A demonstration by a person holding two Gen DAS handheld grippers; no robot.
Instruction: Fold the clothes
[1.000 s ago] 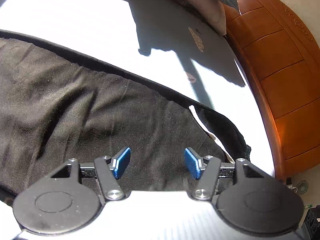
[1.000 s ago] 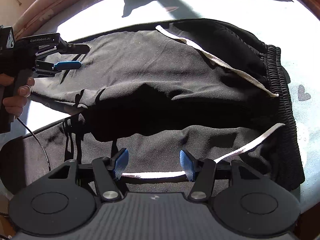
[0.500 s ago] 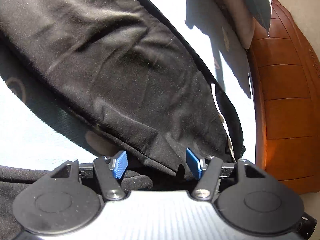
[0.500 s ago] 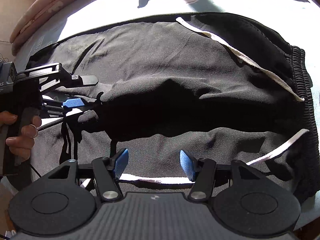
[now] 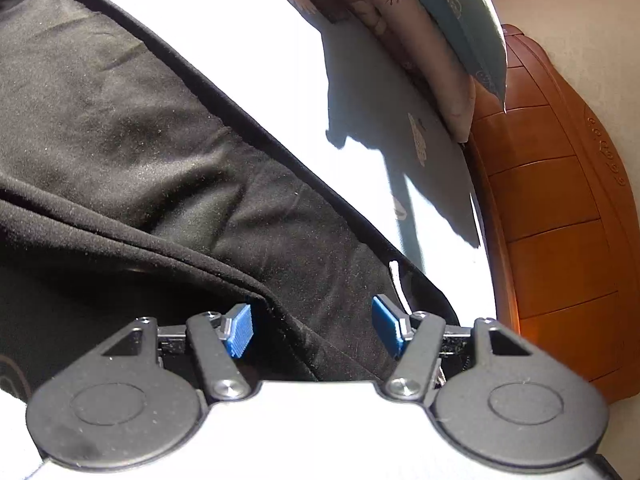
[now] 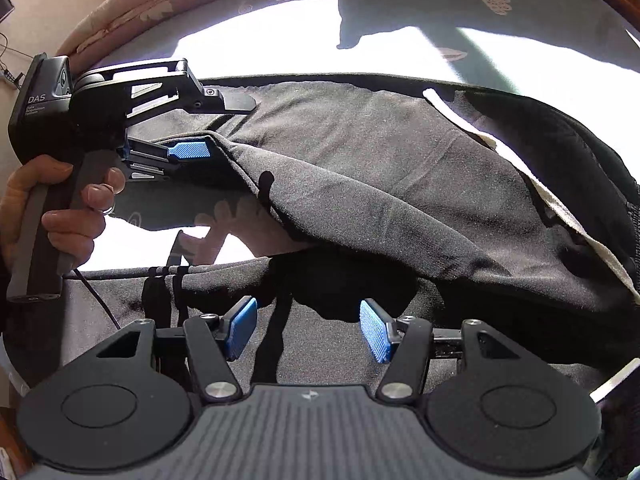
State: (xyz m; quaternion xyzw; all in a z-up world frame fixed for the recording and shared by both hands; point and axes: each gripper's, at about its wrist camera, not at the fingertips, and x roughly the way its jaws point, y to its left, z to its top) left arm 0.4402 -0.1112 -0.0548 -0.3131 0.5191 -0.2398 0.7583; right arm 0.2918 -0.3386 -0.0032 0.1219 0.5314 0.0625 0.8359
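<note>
Black trousers (image 6: 400, 184) lie spread on the bed, with the waistband (image 6: 624, 192) to the right and a white drawstring (image 6: 476, 128) across them. My left gripper (image 6: 228, 126), held by a hand (image 6: 60, 200), stands open at the inner edge of the far leg. That raised cloth edge (image 5: 280, 304) runs between its blue pads (image 5: 240, 330), which do not press it. My right gripper (image 6: 308, 328) hangs open over the near leg (image 6: 320, 352), with nothing pinched.
The sunlit patterned bed sheet (image 5: 280, 60) lies beyond the trousers. An orange wooden bed frame (image 5: 560, 220) bounds it on the right, with pillows (image 5: 440, 40) stacked against it. A pink quilt (image 6: 160, 4) lines the far edge. A cable (image 6: 96, 300) trails from the left gripper.
My left gripper came down from above the far leg to that leg's inner edge and rolled. My right gripper slid left along the near leg, bringing the left gripper much closer in its view.
</note>
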